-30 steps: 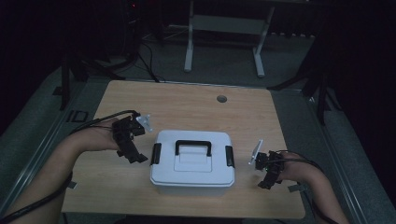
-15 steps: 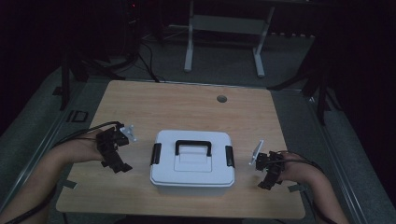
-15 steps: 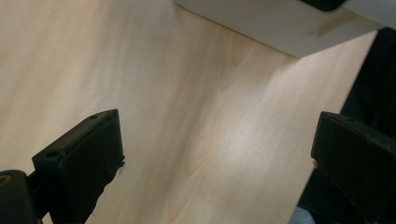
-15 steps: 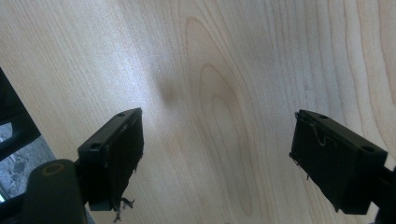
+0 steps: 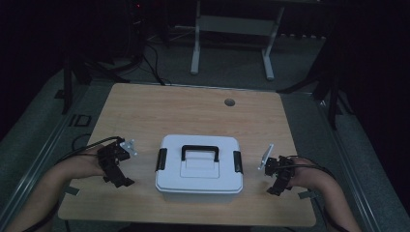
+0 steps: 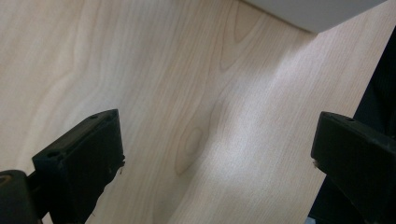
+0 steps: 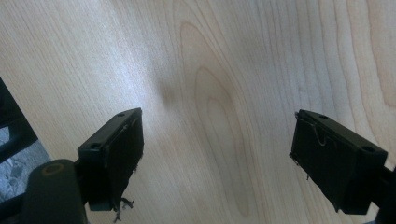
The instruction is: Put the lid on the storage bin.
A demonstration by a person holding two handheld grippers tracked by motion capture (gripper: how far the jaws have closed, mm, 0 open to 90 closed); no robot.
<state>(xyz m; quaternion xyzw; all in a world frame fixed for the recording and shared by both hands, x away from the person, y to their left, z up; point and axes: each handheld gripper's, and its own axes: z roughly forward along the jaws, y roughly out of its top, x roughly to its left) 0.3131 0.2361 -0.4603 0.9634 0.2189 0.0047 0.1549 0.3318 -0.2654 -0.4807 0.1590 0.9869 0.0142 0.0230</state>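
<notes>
A white lidded box (image 5: 199,169) with a black handle (image 5: 199,151) and a black latch (image 5: 162,159) at each end sits front-centre on the wooden table (image 5: 193,113). My left gripper (image 5: 117,178) hovers over the table left of the box, apart from it. Its jaws stand wide open over bare wood (image 6: 215,154), and a corner of the box (image 6: 317,11) shows beyond them. My right gripper (image 5: 276,186) is to the right of the box, also apart from it, open over bare wood (image 7: 217,149). Neither gripper holds anything.
A round cable hole (image 5: 229,102) lies near the table's far edge. Beyond the table stand a white frame (image 5: 232,26) and black cables (image 5: 150,58) on the floor. Dark stands flank the table at left (image 5: 67,72) and right (image 5: 333,92).
My left gripper has drawn back from the box's left end, moving left and toward the front edge. The right gripper and the box have stayed put.
</notes>
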